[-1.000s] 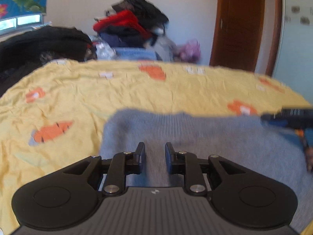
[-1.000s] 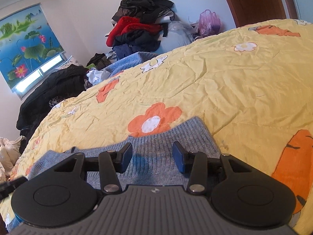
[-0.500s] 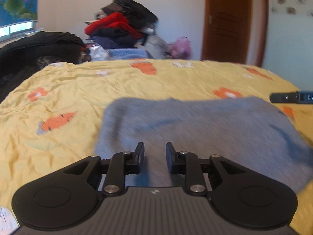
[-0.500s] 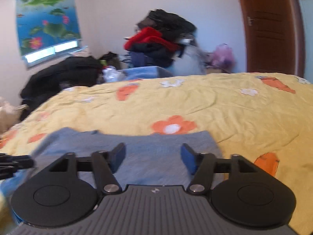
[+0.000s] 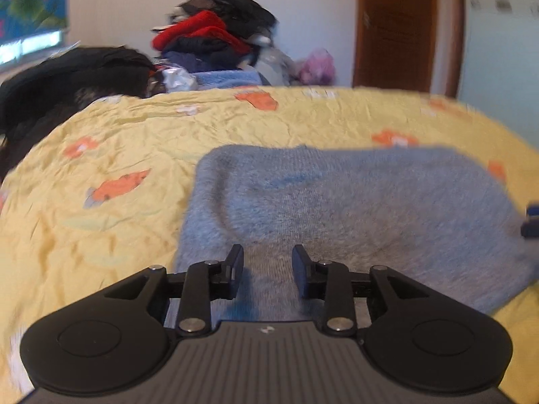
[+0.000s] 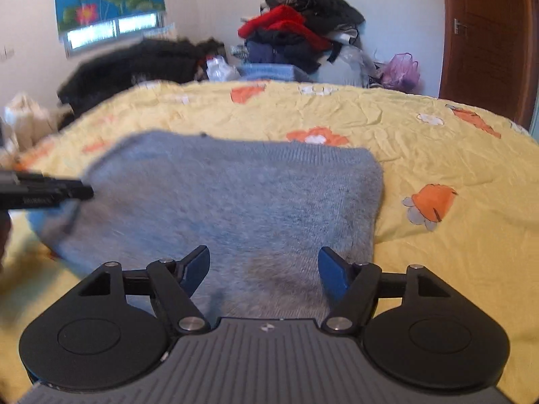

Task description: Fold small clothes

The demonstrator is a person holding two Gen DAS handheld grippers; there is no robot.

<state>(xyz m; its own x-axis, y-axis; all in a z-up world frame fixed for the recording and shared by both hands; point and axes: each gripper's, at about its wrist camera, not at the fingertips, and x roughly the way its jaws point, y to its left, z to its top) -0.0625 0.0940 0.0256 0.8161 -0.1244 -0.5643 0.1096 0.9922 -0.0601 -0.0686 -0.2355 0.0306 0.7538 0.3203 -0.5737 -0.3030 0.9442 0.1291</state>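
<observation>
The blue-grey knit sweater (image 6: pixel 235 202) lies flat on the yellow flowered bedspread (image 6: pixel 438 155), seemingly folded once already. The left gripper (image 5: pixel 267 269) and right gripper (image 6: pixel 264 269) hover above it, both parted, holding nothing.

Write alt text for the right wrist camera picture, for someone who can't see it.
A grey-blue knit garment lies on a yellow flowered bedspread, with the open right gripper over its near edge. The left gripper pokes in from the left edge, and a clothes pile sits behind the bed.
</observation>
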